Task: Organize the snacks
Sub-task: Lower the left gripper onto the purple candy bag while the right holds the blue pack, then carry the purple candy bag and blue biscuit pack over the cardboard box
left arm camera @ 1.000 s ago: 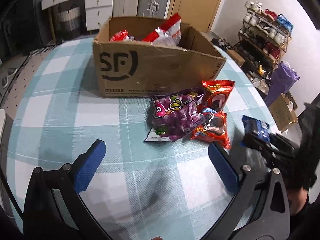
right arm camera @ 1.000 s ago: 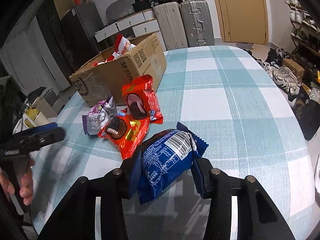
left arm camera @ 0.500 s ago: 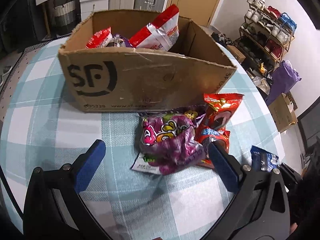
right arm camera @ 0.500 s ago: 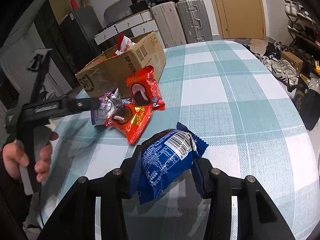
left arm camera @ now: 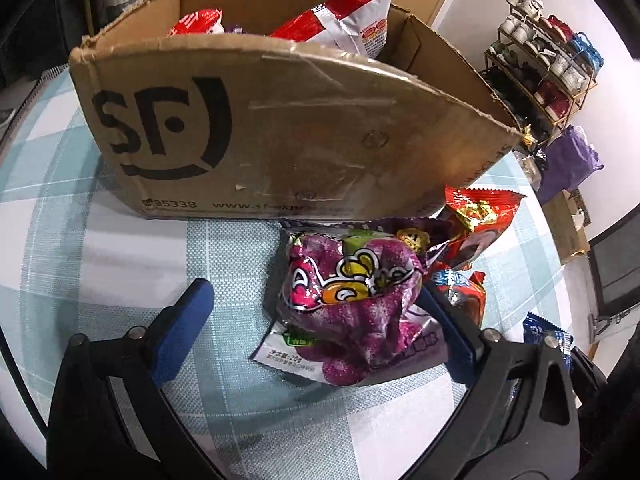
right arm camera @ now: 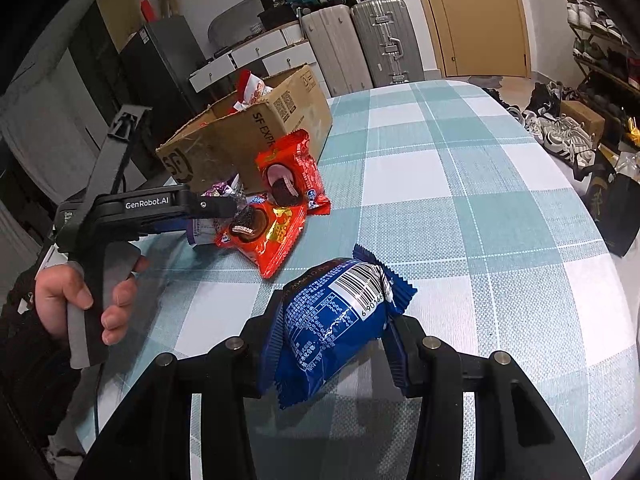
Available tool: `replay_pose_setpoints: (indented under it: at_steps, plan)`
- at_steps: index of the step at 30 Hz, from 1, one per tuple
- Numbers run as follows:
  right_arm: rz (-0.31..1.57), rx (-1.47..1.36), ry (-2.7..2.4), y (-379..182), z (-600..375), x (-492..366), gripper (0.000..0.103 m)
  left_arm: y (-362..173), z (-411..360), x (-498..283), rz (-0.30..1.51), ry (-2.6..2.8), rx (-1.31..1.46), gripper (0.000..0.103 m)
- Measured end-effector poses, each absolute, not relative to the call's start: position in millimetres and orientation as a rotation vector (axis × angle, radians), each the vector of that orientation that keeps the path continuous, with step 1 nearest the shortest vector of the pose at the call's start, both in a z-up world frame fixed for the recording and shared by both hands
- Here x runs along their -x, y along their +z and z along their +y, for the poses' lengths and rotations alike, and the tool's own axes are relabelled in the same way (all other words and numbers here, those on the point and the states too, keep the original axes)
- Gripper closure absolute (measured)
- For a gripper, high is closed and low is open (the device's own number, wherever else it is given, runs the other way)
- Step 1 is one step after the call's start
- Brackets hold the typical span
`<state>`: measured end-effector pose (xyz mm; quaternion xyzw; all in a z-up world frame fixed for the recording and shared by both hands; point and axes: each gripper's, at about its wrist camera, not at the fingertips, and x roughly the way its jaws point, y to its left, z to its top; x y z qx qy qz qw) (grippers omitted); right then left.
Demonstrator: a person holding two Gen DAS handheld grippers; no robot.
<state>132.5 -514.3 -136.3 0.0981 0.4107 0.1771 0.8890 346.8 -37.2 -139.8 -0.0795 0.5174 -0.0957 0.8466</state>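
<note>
Your left gripper point(left arm camera: 316, 320) is spread wide w/ the purple snack bag point(left arm camera: 352, 312) between its pads, not yet pinched. The bag lies on the table point(left arm camera: 120, 248) just near of the cardboard box point(left arm camera: 280, 128), touching the red packs point(left arm camera: 476, 232) on its right. Centre on the bag's puffy middle before squeezing, so you don't snag those red packs. Your right gripper point(right arm camera: 334, 332) is clamped on the blue packet point(right arm camera: 332, 320), held above the cloth; keep it clear of the left.

left claw point(left arm camera: 320, 320) right finger behind purple snack bag point(left arm camera: 352, 300), blue packet point(left arm camera: 546, 340) mostly hidden, shoe rack point(left arm camera: 548, 64) blurred
</note>
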Motion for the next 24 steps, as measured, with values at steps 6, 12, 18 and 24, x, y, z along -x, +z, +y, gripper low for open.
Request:
replay_pose_setpoints:
  at_steps: [6, 12, 18, 24]
  plan:
    - [0.846, -0.216, 0.372, -135, -516, -130, 0.058, -142, -33, -358, 1.064, -0.256, 0.164, 0.043]
    - [0.833, -0.217, 0.382, -128, -515, -125, 0.058, -135, -46, -354, 1.042, -0.306, 0.098, 0.061]
    - [0.815, -0.215, 0.391, -118, -510, -118, 0.058, -124, -55, -357, 1.019, -0.291, 0.094, 0.062]
    - [0.8, -0.208, 0.396, -110, -507, -109, 0.058, -107, -51, -328, 0.993, -0.285, 0.084, 0.062]
